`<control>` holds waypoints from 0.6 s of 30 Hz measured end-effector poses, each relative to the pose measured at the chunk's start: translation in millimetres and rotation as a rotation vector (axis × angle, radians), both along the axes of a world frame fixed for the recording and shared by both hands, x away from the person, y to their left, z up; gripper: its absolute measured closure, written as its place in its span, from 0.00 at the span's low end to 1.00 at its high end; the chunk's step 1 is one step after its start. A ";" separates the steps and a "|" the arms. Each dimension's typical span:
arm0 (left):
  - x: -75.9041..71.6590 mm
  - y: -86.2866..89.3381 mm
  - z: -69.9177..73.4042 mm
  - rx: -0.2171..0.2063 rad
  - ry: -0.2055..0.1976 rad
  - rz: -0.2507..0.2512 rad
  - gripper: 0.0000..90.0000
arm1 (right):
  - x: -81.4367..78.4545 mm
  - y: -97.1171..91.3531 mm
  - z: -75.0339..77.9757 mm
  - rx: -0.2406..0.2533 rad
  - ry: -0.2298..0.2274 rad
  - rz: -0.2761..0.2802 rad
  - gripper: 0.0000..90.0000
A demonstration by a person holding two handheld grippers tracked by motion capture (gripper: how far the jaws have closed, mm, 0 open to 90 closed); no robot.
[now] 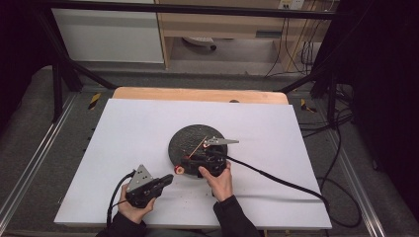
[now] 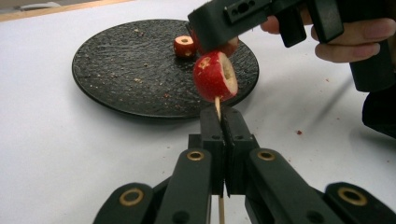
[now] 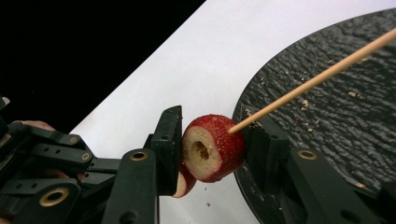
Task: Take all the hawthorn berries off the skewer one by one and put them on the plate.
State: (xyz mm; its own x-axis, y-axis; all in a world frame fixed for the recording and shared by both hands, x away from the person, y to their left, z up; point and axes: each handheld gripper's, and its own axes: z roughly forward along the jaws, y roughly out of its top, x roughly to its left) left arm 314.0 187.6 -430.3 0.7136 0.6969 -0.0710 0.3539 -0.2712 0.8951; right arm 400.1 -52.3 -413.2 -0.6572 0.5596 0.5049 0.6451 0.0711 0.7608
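My left gripper point(image 2: 219, 114) point(image 1: 169, 178) is shut on the lower end of a thin wooden skewer point(image 3: 308, 81). A red cored fruit point(image 2: 215, 77) is threaded on the skewer just beyond its jaws. My right gripper point(image 3: 212, 140) point(image 1: 190, 162) is shut on a second cored red fruit point(image 3: 210, 149), and the skewer passes through it and points out over the black round plate point(image 1: 197, 134) point(image 2: 121, 70). One more cored red fruit point(image 2: 184, 46) lies loose on the plate. The first fruit point(image 3: 183, 183) peeks out below the held one.
A white sheet point(image 1: 138, 128) covers the table, with a wooden board point(image 1: 197, 94) along its far edge. Red crumbs point(image 2: 299, 132) dot the sheet near the plate. The right gripper's cable point(image 1: 276, 177) trails off to the right. Dark frame bars stand around the table.
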 end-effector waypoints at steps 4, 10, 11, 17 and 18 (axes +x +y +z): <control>-0.2 1.0 0.9 -0.005 -0.003 0.001 0.98 | 1.6 -2.5 5.1 0.004 -0.010 -0.017 0.68; -0.9 1.7 2.2 -0.012 -0.006 0.001 0.98 | 4.8 -6.4 11.2 0.001 -0.025 -0.032 0.68; -1.0 1.8 2.2 -0.012 -0.006 0.001 0.98 | 5.4 -7.1 12.0 -0.001 -0.028 -0.034 0.68; -1.6 3.0 3.1 -0.019 -0.009 -0.001 0.98 | 10.6 -13.4 21.7 -0.004 -0.044 -0.059 0.68; -1.7 3.1 3.3 -0.019 -0.010 -0.001 0.98 | 11.9 -14.9 23.7 -0.004 -0.050 -0.064 0.68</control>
